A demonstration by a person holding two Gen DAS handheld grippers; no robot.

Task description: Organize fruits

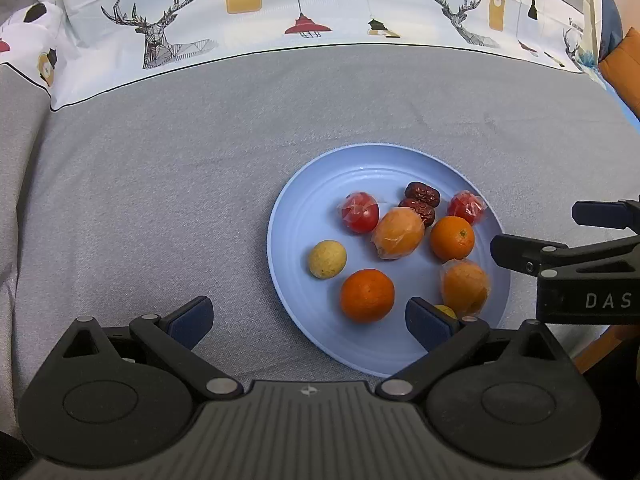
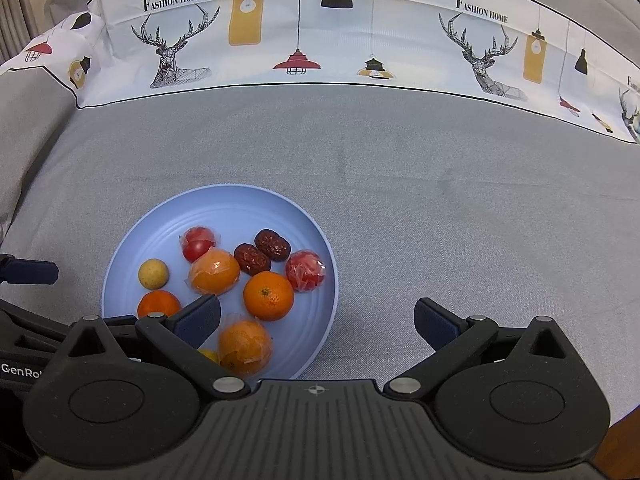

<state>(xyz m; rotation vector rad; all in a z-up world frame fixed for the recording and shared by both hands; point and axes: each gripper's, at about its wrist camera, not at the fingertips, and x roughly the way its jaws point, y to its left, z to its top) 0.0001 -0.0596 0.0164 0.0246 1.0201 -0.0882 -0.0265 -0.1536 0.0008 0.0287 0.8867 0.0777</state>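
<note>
Your left gripper and right gripper hang with fingers spread, empty, at the near rim of the blue plate, where all the fruit already lies, so disturb nothing carelessly.

Fruits on plate, plate on cloth

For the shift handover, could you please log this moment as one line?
left gripper: open, empty | right gripper: open, empty | fruits: all on blue plate
</note>
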